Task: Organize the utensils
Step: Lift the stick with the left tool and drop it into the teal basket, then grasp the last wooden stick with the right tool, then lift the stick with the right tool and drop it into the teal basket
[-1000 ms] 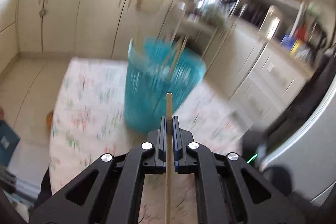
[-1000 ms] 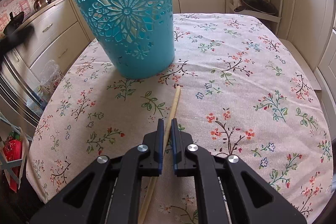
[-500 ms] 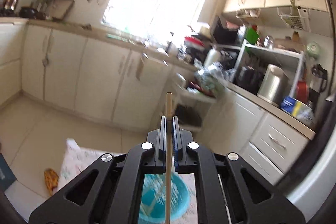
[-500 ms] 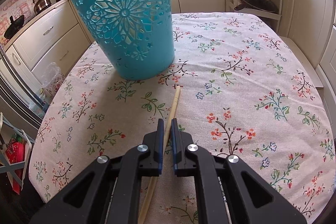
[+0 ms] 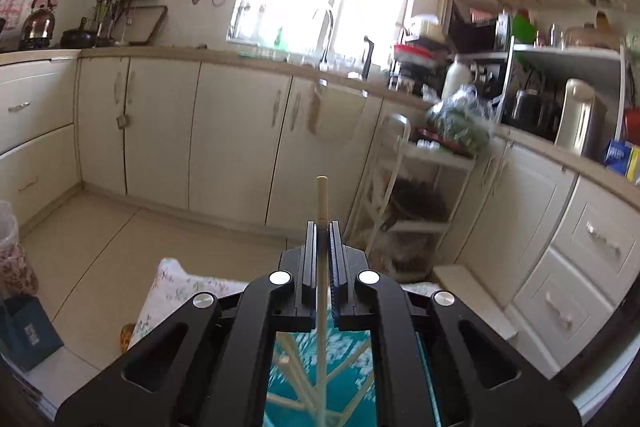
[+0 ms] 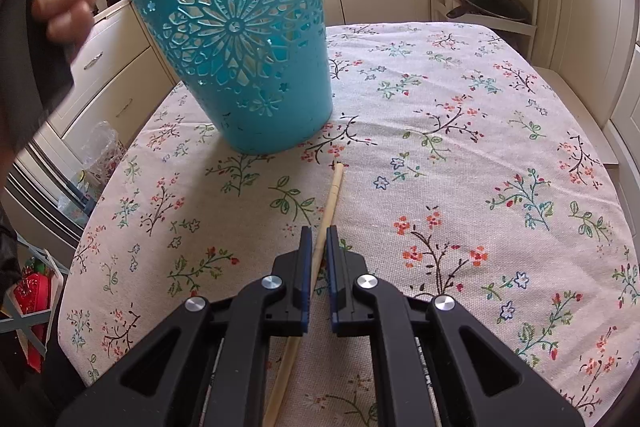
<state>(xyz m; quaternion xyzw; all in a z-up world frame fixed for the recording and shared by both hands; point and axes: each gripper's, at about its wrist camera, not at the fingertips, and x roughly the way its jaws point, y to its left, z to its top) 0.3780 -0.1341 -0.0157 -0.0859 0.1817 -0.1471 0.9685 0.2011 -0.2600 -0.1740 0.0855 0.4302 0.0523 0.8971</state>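
Right gripper pinches a thin, light, stiff chopstick mid-shaft, tip reaching ahead of the fingers toward the bin, while left gripper clamps another chopstick over the bin below, likely slippery.

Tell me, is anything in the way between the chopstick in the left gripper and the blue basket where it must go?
Nothing visible is. The left gripper holds its chopstick above the open blue basket, where other chopsticks already stand; those leave room. The mouth is uncovered.
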